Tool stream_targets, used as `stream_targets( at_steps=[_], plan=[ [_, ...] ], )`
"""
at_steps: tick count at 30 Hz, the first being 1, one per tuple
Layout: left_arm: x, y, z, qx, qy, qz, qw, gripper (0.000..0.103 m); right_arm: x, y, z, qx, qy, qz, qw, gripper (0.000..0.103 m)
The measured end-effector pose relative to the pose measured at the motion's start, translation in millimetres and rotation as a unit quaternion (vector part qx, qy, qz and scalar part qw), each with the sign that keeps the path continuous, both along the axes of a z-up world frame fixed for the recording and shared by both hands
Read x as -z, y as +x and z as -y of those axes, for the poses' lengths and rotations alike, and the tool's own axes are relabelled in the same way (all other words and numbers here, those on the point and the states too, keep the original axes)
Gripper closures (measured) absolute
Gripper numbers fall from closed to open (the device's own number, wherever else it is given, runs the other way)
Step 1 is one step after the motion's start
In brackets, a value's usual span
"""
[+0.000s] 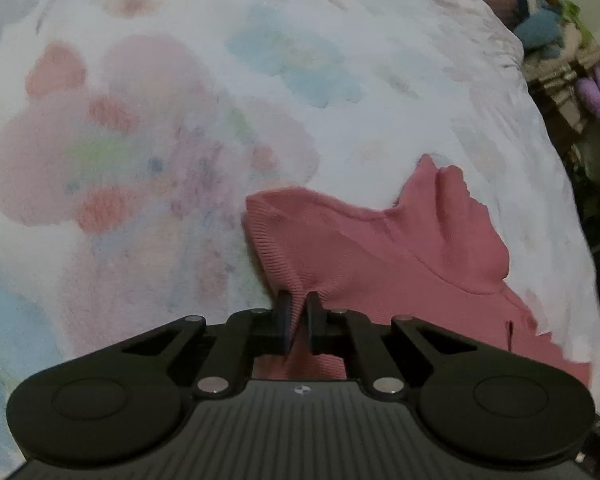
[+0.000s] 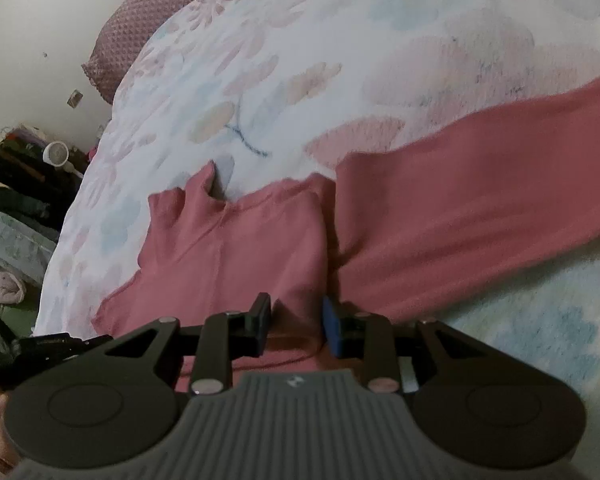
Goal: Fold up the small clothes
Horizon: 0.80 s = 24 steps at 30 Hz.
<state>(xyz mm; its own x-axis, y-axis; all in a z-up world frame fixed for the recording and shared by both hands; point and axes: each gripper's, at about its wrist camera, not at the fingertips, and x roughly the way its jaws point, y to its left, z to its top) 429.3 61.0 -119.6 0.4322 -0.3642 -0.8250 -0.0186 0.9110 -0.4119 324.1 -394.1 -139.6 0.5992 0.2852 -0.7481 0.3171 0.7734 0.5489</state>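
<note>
We look along the right gripper [image 2: 294, 322], its fingers apart over the lower edge of a pink sweater [image 2: 236, 248]; the garment lies on a pale floral bedspread [image 2: 284, 60], its turtleneck collar [image 2: 180, 200] toward the far left, one long sleeve [image 2: 480, 184] stretched right; a mauve quilted pillow [image 2: 156, 12] sits at the bed's far corner.

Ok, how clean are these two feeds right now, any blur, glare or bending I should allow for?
Left wrist: the floral bedspread is soft and smeared, while the left gripper, shut on the pink top, is sharp. Right wrist: the sleeve is blurred, and the right gripper stands open. Both views: fisheye bending at the edges, dim flat light, no glare.
</note>
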Motion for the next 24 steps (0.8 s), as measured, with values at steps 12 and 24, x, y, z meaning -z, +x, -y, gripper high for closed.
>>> stream_targets(
  at_steps=[12,24],
  plan=[
    [-1,0,-12,0.041,0.051,0.008,0.9978,0.097,11,-6,9,0.033,0.054,-0.007,0.998,0.077],
    [1,-48,-19,0.037,-0.001,-0.027,0.9989,0.055,11,-17,9,0.029,0.052,-0.005,0.998,0.091]
  ],
)
